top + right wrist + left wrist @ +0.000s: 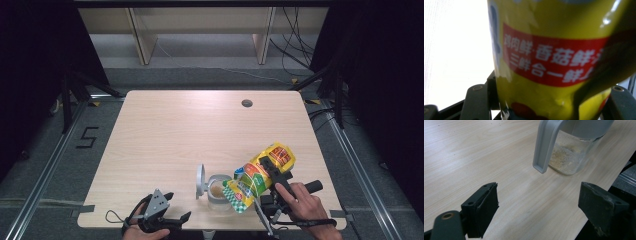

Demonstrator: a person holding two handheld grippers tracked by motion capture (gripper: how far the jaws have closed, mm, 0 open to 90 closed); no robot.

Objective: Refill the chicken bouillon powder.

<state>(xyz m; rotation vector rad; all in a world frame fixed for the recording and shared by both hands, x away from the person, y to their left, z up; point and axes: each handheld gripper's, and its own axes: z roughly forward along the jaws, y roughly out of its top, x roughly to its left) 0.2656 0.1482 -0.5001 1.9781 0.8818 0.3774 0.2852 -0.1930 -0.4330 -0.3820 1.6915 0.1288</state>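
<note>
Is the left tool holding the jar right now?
No, in the left gripper view the left tool stands open over bare table, with the jar well ahead of it and untouched.

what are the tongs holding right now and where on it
The right tongs clamp the yellow seasoning bag across its middle, tilted mouth-down over the glass jar. The left tongs stand open and hold nothing.

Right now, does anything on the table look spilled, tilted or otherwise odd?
Nothing looks spilled. The yellow seasoning bag is tilted, mouth down over the clear glass jar, held by the right gripper. The jar's grey lid stands open. The left gripper is open, empty.
</note>
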